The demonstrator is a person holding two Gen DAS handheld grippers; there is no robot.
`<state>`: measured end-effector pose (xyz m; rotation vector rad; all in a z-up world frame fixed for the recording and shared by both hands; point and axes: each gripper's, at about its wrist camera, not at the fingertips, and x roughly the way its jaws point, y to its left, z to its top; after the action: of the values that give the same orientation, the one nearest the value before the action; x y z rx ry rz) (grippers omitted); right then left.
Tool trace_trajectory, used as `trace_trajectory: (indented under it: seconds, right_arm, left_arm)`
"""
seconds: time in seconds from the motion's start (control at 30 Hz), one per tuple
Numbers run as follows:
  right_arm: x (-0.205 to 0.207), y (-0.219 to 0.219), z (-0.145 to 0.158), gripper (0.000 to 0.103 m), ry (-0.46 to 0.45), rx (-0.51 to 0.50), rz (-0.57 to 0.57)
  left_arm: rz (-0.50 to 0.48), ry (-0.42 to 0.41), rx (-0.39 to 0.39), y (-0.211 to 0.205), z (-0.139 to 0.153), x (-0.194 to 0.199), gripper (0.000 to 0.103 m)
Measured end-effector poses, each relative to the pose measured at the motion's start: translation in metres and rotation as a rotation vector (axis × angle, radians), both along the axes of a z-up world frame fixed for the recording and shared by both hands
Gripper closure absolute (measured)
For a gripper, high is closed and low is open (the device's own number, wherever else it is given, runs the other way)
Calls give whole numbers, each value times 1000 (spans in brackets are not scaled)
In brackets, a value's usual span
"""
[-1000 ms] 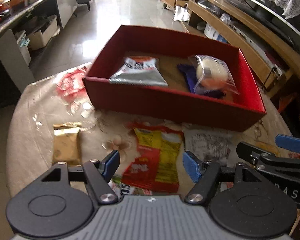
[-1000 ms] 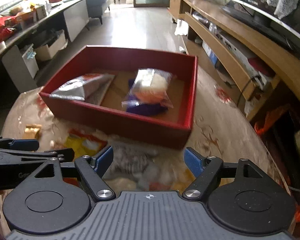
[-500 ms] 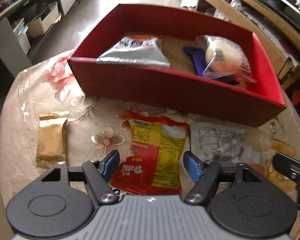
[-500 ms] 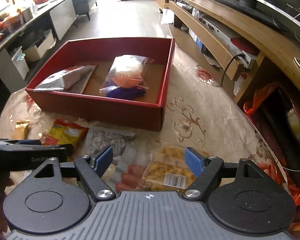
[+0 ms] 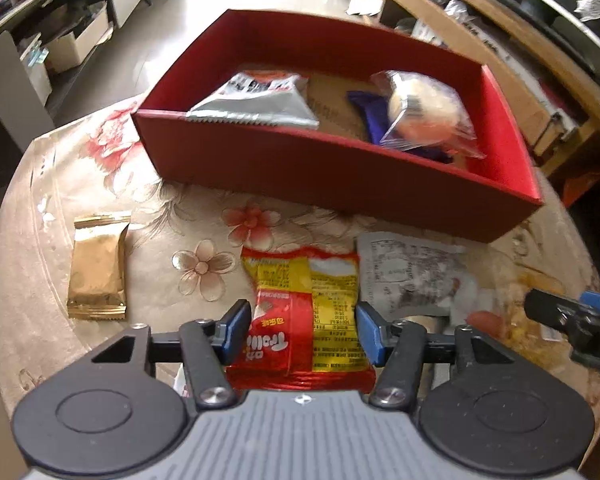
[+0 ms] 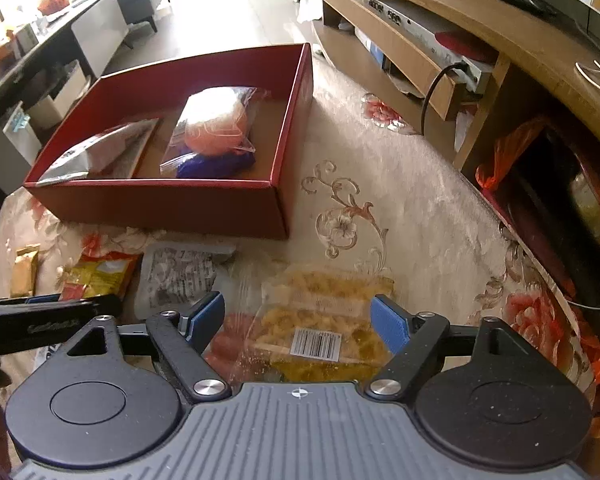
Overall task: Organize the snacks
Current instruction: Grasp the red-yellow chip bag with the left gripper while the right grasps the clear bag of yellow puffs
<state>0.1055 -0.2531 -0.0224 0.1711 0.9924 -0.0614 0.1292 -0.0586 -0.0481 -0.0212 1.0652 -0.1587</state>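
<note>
A red-and-yellow snack packet lies flat on the flowered tablecloth, in front of the red box. My left gripper points down over it. Its jaws are closing, with the packet between the blue pads and no buckling of the packet visible. My right gripper hovers over a clear bag of yellow snacks bearing a barcode. Its jaws are opening and stand apart from the bag. Inside the box lie a silver packet, a purple packet and a clear bag with a round bun.
A gold packet lies at the left of the table. A grey printed packet sits between the two grippers. Right of the table stand a wooden TV unit and an orange bag. Tiled floor and low cabinets lie beyond the box.
My left gripper's jaws have narrowed around the red-and-yellow packet. My right gripper has shifted over the clear bag of yellow snacks and its jaws have widened a little.
</note>
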Motion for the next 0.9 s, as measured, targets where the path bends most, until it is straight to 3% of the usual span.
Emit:
trace_trajectory:
  seconds: [0.33,0.57,0.63,0.7,0.83,0.9]
  right_arm:
    - [9,-7,-14,15,52,20,-43]
    - [16,7,-26,1,81,-66,3]
    - [19,10,-33,0,101,-122,7]
    - [20,7,-35,0,101,-108,2]
    - [16,-6,-39,0,107,-40,-17]
    - [11,-9,-38,1,109,-30,3]
  left_arm:
    - [-1,57,-37,4,-9,6,47]
    - [-14,64,-14,-1,-18,7,32]
    - [-22,61,-4,-4,-19,6,29]
    - [-28,54,6,-7,-20,6,27]
    - [-37,39,28,-9,-22,4,28]
    - [-32,28,55,-11,-22,3,38]
